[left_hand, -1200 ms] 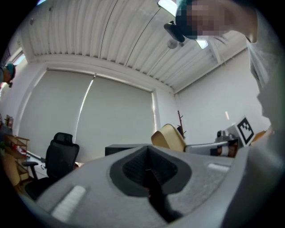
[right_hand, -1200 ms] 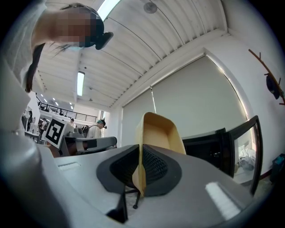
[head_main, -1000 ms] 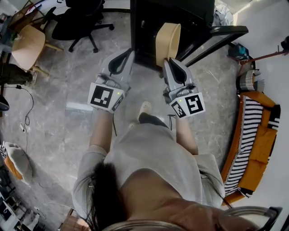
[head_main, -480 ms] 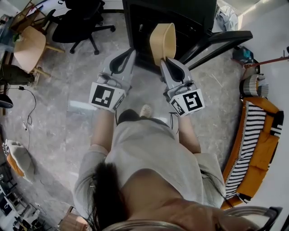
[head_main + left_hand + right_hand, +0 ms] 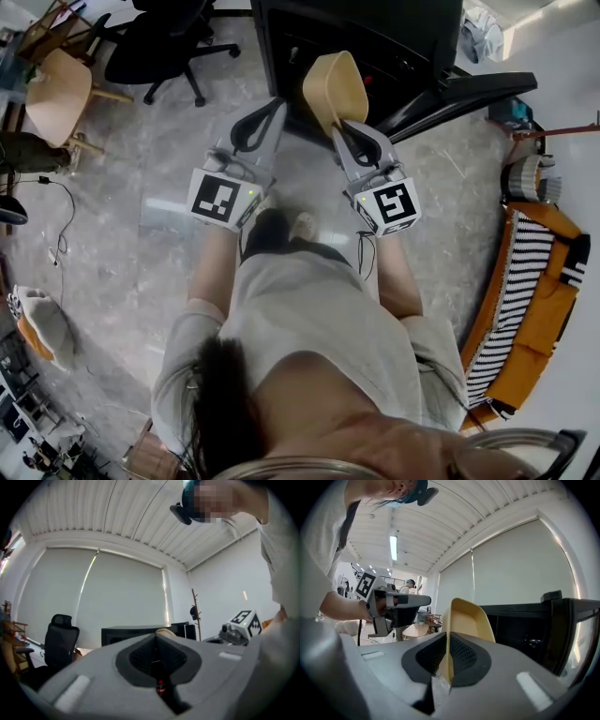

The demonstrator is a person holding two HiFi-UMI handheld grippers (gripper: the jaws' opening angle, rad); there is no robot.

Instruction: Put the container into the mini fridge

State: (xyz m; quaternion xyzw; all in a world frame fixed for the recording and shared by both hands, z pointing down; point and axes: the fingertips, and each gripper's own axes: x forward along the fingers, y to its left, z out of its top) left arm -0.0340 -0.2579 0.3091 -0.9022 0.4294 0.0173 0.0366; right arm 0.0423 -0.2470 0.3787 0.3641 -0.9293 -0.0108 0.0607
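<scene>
Container [image 5: 334, 86] | apparently nearer mini fridge [image 5: 394, 33] | right gripper [image 5: 343, 129] jaws clamping it

We look down on a grey, marbled stone floor [image 5: 122, 281]. At its far edge stands a black mini fridge [image 5: 375, 33], its door [image 5: 459, 94] swung open to the right. To the left stand a black office chair [image 5: 164, 42] and a pale wooden chair [image 5: 58, 94]. An orange and striped seat [image 5: 525, 309] lies at the right, and a pale and orange bundle [image 5: 37, 323] at the lower left. A pale shoe [image 5: 302, 225] rests near the middle.
</scene>
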